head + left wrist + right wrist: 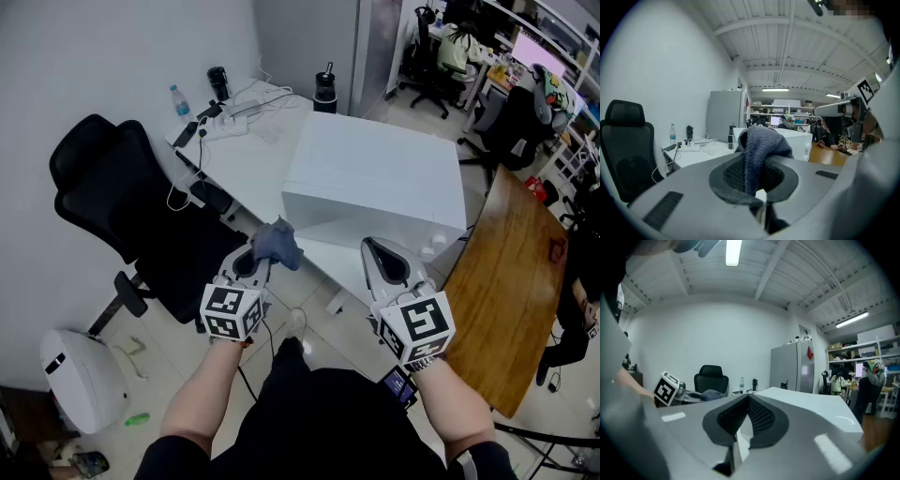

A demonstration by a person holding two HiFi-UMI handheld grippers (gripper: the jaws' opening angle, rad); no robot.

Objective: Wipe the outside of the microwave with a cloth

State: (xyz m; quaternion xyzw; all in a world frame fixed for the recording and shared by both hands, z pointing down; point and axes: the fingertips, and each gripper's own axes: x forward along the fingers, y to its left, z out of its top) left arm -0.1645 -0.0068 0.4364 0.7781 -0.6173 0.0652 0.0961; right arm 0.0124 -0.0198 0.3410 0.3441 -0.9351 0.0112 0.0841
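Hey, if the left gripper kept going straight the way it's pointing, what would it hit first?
Most likely the microwave. The left gripper, shut on the cloth, aims at its near left corner, so the cloth would touch first. Depth is hard to judge.

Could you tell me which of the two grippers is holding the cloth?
The left gripper: its fingers pinch the blue-grey knitted cloth, while the right gripper is shut and empty.

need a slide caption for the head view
Left gripper holds a grey cloth in front of the white microwave; right gripper shut and empty.
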